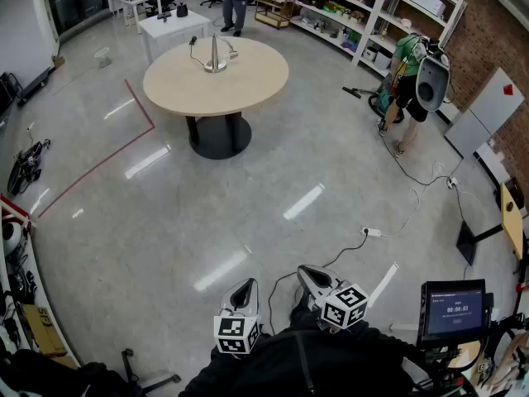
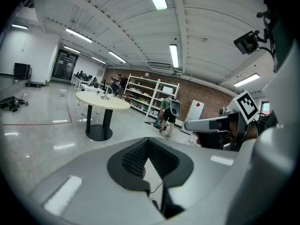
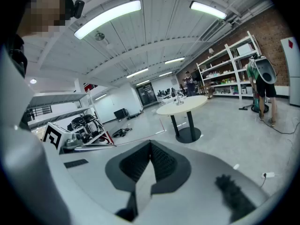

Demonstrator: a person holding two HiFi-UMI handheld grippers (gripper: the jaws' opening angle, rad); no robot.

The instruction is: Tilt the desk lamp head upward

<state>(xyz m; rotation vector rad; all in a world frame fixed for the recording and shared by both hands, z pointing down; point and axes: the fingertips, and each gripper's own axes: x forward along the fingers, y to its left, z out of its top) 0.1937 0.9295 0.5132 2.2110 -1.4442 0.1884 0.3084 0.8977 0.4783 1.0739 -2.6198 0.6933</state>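
At the bottom edge of the head view, both tongs are held low and close to the person's dark-clothed body, tips pointing fwd over bare floor. The left tongs (image 1: 245,286) and right tongs (image 1: 305,272) sit side by side, apart, each w/ a marker cube at its back. Each tong's own view shows its ribbed pads pressed together w/ nothing between them.

The lamp (image 1: 215,56) stands near the middle of the round desk (image 1: 248,91), well away from both tongs across open floor; its head angle is too small to tell.

Only the head view shows a red tape line (image 1: 124,139) on the floor left of the desk, a cable (image 1: 374,232) on the floor to the right of the tongs & a screen (image 1: 453,311) at lower right. The left gripper view shows ceiling lights & the other tongs at its right. A person in a green shirt (image 1: 407,77) bends near the shelves (image 1: 347,15) on the right; another person (image 1: 236,2) stands behind the desk.
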